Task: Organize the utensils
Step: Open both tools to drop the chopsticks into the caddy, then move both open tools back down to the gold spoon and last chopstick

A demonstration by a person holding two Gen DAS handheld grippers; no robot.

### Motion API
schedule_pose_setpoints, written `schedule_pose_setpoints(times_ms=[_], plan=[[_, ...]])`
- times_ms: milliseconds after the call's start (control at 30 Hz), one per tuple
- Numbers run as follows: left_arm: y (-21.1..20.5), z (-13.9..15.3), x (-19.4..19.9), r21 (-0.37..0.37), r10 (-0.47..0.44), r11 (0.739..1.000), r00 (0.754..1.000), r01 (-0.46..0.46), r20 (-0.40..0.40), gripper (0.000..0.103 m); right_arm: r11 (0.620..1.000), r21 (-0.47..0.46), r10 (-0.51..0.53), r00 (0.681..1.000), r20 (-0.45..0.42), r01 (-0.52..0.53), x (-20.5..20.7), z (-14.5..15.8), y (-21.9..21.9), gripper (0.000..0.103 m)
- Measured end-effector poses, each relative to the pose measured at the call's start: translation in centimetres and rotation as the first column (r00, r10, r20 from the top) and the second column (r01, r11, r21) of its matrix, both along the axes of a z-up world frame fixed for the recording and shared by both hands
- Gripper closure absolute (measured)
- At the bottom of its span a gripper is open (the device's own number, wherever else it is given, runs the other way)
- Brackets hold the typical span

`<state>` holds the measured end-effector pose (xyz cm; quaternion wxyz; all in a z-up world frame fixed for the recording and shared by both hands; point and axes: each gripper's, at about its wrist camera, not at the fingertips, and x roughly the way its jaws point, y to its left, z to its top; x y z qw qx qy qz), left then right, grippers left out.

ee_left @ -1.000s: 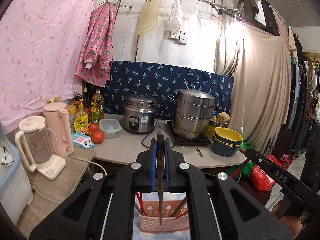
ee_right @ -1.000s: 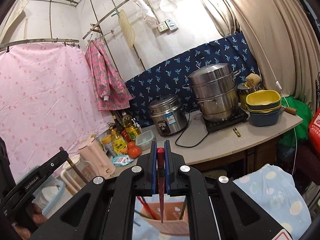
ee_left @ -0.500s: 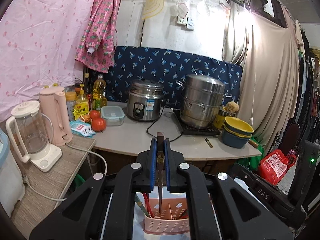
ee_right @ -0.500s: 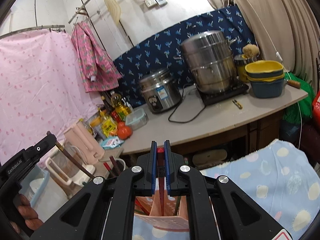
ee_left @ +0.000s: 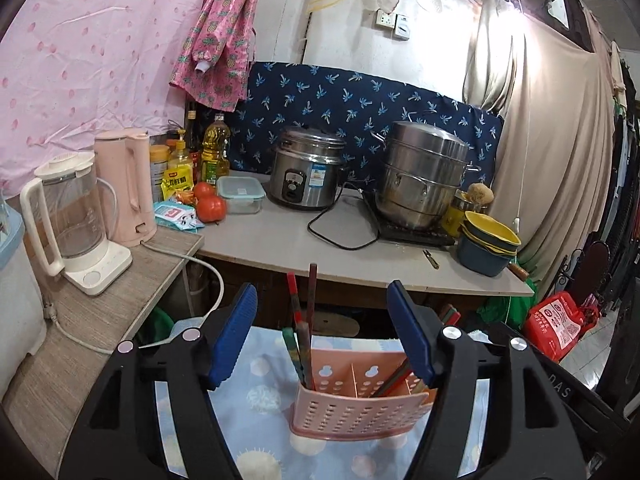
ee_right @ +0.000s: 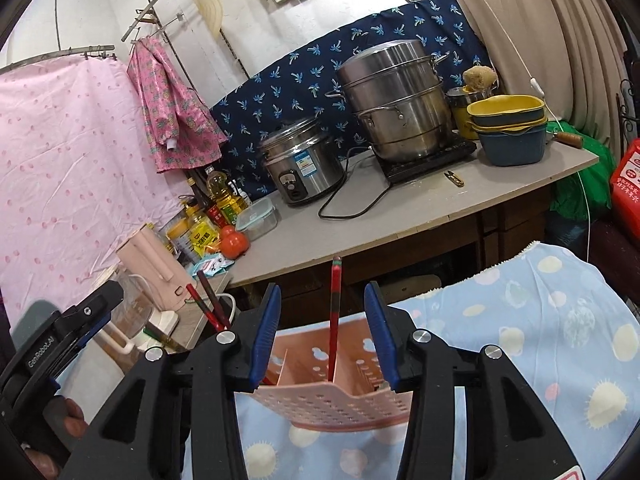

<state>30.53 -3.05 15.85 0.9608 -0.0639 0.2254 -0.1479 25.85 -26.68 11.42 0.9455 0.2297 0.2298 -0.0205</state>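
Note:
A pink perforated utensil holder (ee_left: 360,408) with compartments stands on a blue patterned cloth (ee_left: 264,400); it also shows in the right wrist view (ee_right: 332,400). My left gripper (ee_left: 322,332) is open just above it, with several dark and red chopsticks (ee_left: 304,328) standing in the left compartment between its fingers. My right gripper (ee_right: 322,320) is open above the holder, with one red chopstick (ee_right: 334,320) standing upright in a compartment between its fingers. More chopsticks (ee_left: 400,376) lean in the right compartment.
Behind the cloth is a grey counter (ee_left: 280,236) with a rice cooker (ee_left: 306,174), steamer pot (ee_left: 424,184), stacked bowls (ee_left: 486,248), tomatoes (ee_left: 210,204) and bottles. A blender (ee_left: 68,216) and pink kettle (ee_left: 124,184) stand on a wooden side table at left.
Both grippers were shut on a chopstick each; both have lowered toward the holder and opened, leaving the chopsticks standing in its compartments.

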Motion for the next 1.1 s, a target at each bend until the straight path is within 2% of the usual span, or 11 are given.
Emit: schedule_pose_setpoints(times_ms=[367,733,933,1100], plan=[[0.1,-2.0,-4.1,0.026,-0.015,1.000,0.999,0.016,-0.043,0.039,0.998,-0.053,0.035,0.999,-0.037,-0.036,-4.8,-1.4,1.8,0.060],[0.0,-4.4,-8.9,0.050,-0.035,0.998,0.995,0.040,-0.098,0.039,0.995,-0.062,0.071,0.992,-0.102,-0.078,-10.0,-3.5,3.3,0.060],[0.2,-7.1,-11.7,0.069,-0.039,0.996,0.987,0.050,-0.156,0.039,0.989,-0.099,0.097,0.983,-0.158,-0.113,-13.1,-5.4,4.6,0.060],[0.5,-10.2,-14.2,0.091,-0.041,0.994,0.974,0.063,-0.223,0.039,0.983,-0.118,0.111,0.966,-0.234,-0.142,-16.1,-8.5,5.4,0.060]])
